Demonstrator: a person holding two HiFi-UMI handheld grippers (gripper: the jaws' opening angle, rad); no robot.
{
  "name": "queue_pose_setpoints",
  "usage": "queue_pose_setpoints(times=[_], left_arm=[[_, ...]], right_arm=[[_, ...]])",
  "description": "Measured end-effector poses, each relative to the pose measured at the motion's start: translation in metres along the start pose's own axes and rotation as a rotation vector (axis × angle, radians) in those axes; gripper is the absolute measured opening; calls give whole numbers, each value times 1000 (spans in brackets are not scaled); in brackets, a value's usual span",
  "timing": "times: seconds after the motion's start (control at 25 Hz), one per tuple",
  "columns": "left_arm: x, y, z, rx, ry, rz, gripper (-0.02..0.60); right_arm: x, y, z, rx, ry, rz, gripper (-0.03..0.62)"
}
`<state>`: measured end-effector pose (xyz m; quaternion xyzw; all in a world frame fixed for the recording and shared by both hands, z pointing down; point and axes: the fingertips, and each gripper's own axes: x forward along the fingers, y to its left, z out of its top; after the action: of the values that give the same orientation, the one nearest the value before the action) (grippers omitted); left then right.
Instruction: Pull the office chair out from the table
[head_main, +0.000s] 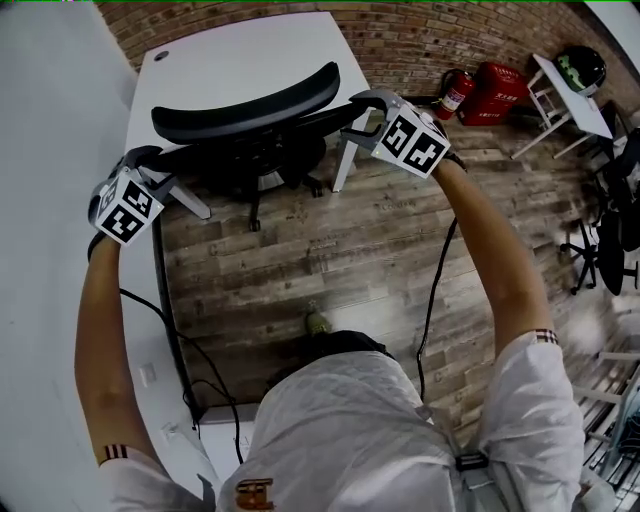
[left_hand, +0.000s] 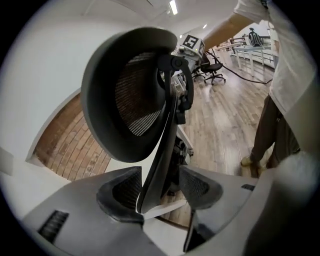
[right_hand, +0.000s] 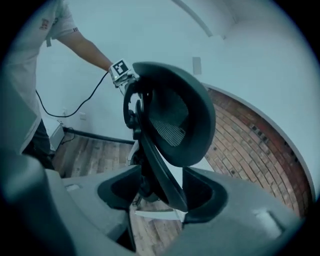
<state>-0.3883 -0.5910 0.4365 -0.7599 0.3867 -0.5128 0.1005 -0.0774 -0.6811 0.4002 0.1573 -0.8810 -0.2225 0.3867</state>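
Wood floor (head_main: 350, 250) lay behind the chair (head_main: 250, 110). Your left gripper (left_hand: 159, 192) and right gripper (right_hand: 161, 192) straddled its back — unclenched, poised to pull.

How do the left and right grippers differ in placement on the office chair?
The left gripper straddles the office chair at its back's left edge; the right gripper straddles the right edge. In the head view the left gripper sits lower, by the white wall; the right gripper sits higher, above the wooden floor. Both have jaws apart with that edge between them, not clamped.
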Motion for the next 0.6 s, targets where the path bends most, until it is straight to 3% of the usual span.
queue_pose_setpoints(times=[0.24, 0.6], left_arm=[[30, 8, -18, 30, 90, -61, 225], [55, 2, -28, 94, 162, -136, 225]], right_arm=[[35, -16, -37, -107, 165, 99, 293], [73, -16, -59, -219, 247, 218, 295]])
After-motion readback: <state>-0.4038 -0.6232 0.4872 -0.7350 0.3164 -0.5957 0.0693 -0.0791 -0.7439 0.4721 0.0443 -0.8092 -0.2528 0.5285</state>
